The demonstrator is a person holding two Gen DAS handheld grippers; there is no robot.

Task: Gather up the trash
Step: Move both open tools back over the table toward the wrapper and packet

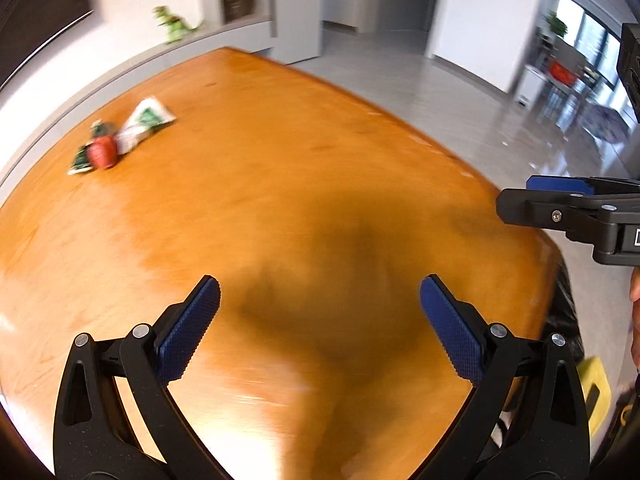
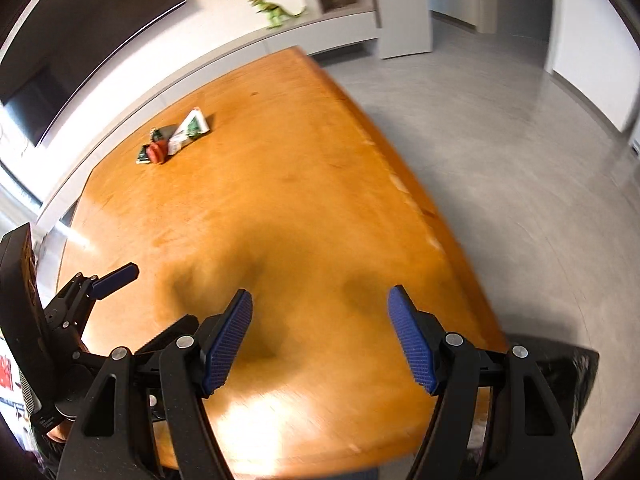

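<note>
A small heap of trash lies at the far left of the orange wooden table [image 1: 304,168]: a crumpled white-and-green wrapper [image 1: 145,123], a red crushed piece [image 1: 102,153] and a dark green wrapper [image 1: 82,159]. The heap also shows in the right wrist view, with the white wrapper [image 2: 189,131] and the red piece [image 2: 157,152]. My left gripper [image 1: 320,312] is open and empty above the near part of the table. My right gripper [image 2: 320,328] is open and empty too, near the table's right edge; it also shows in the left wrist view [image 1: 560,208].
A black trash bag [image 2: 560,376] hangs by the table's near right corner. A green toy dinosaur [image 2: 276,10] stands on a grey ledge behind the table. Grey floor [image 2: 500,140] lies to the right. A yellow object [image 1: 596,388] sits low beside the bag.
</note>
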